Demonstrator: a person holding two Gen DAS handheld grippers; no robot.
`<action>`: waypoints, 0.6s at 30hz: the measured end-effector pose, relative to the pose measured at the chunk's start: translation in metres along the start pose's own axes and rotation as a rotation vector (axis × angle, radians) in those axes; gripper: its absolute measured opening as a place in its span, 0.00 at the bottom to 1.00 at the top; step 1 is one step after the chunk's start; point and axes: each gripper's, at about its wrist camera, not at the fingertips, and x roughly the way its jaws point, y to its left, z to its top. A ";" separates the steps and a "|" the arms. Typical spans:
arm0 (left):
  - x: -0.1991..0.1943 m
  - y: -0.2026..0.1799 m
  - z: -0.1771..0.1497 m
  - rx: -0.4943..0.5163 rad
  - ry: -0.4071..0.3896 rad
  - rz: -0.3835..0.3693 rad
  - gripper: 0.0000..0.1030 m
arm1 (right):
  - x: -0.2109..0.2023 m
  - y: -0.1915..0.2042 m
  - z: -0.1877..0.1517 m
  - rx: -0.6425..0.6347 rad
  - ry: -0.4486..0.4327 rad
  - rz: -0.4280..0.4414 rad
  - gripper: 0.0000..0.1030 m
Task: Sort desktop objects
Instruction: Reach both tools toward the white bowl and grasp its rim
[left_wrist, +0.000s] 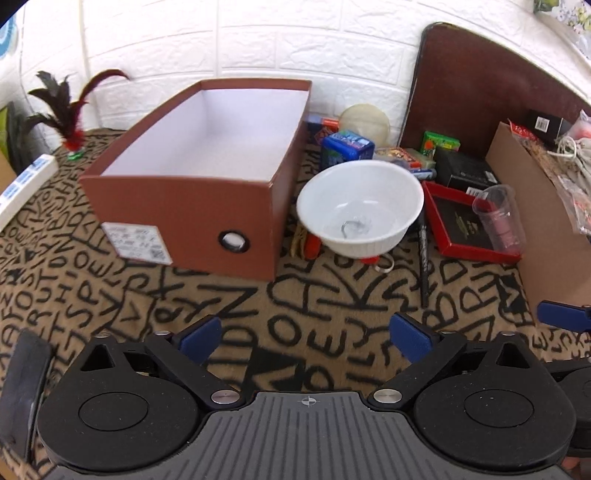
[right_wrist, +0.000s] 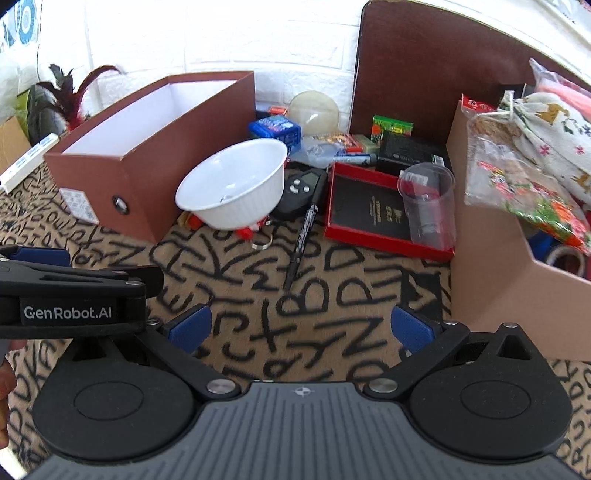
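An empty brown box (left_wrist: 192, 162) (right_wrist: 147, 140) with a white inside stands on the lettered cloth. Right of it a white bowl (left_wrist: 360, 206) (right_wrist: 232, 184) rests tilted on small items. A black pen (left_wrist: 423, 258) (right_wrist: 303, 240), a red-framed black box (left_wrist: 461, 225) (right_wrist: 369, 214) and a clear plastic cup (left_wrist: 500, 218) (right_wrist: 428, 199) lie further right. My left gripper (left_wrist: 306, 338) is open and empty, well short of the bowl. My right gripper (right_wrist: 301, 328) is open and empty, short of the pen.
A cardboard box (right_wrist: 491, 258) of bags stands at the right. A dark brown board (right_wrist: 424, 66) leans on the white wall. Small boxes, a blue tin (right_wrist: 275, 129) and a marker lie behind the bowl. A feather shuttlecock (left_wrist: 70, 110) stands at the far left.
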 end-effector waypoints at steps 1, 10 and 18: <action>0.002 0.000 0.004 0.000 -0.005 -0.005 0.95 | 0.002 -0.001 0.002 -0.001 -0.017 0.008 1.00; 0.010 0.005 0.040 -0.058 -0.078 -0.067 0.83 | 0.006 -0.003 0.037 0.004 -0.157 -0.019 0.96; 0.036 0.014 0.052 -0.143 -0.026 -0.074 0.79 | 0.030 0.004 0.050 0.022 -0.167 0.022 0.80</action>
